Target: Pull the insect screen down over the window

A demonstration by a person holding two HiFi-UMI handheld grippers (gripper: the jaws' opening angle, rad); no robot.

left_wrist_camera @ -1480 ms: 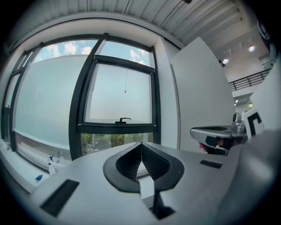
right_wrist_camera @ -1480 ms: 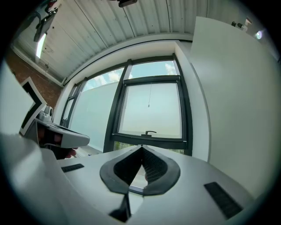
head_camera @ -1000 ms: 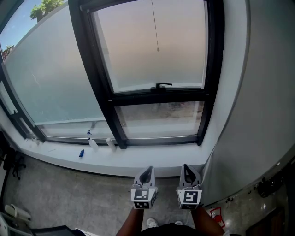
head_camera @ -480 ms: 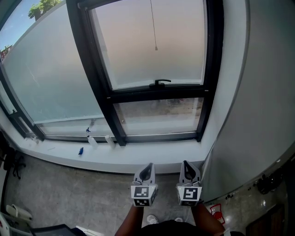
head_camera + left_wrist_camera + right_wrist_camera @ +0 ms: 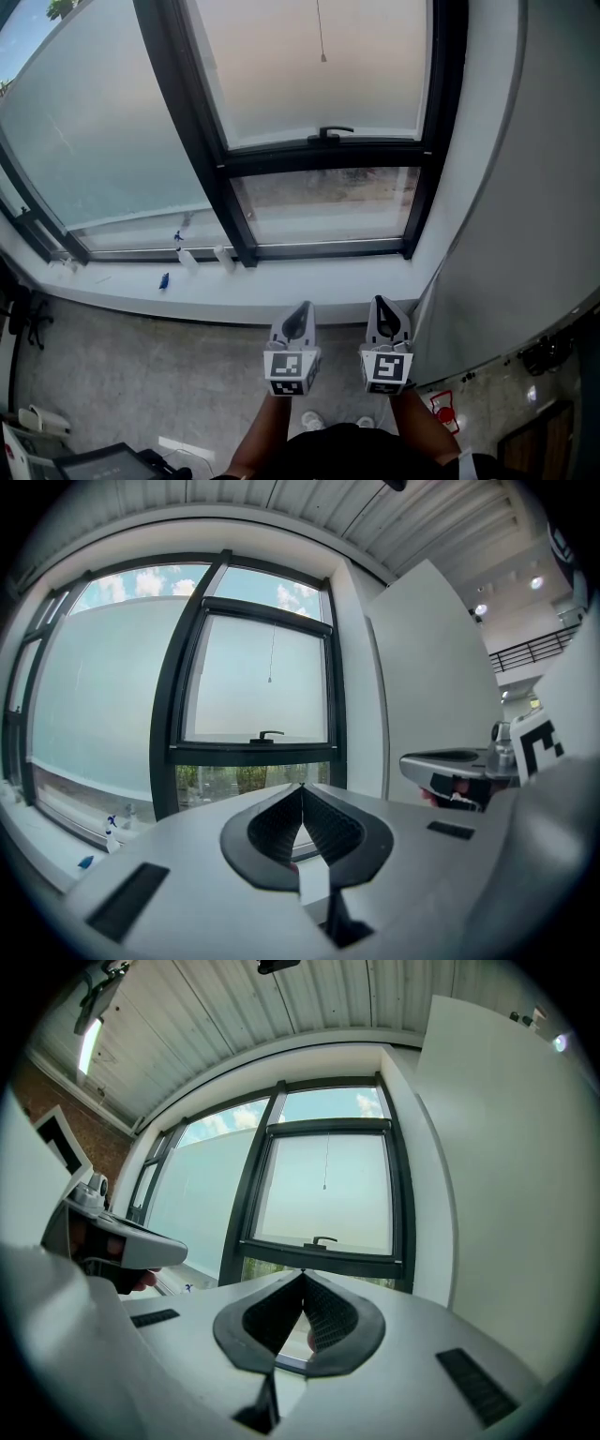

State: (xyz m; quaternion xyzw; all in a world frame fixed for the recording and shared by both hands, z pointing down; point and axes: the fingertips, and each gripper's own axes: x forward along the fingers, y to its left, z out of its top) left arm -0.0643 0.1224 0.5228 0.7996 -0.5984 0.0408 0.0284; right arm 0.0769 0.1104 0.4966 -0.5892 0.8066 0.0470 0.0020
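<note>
Window handle [image 5: 336, 133] higher in view than before, left gripper [image 5: 301, 308] and right gripper [image 5: 380, 303] level, fingers [image 5: 328, 827] closed on nothing

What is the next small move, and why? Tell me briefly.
Probably raise the right claw toward the cord, opening on the way: it and the left claw are shut, empty and low, short of the window where the cord hangs untouched.

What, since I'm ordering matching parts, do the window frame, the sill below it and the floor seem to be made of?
The window frame looks like coated metal, perhaps aluminium: slim, straight black profiles with a dull sheen. The sill seems to be painted plaster or stone: smooth, plain matte white. The floor looks like bare concrete: mottled grey, dull.
</note>
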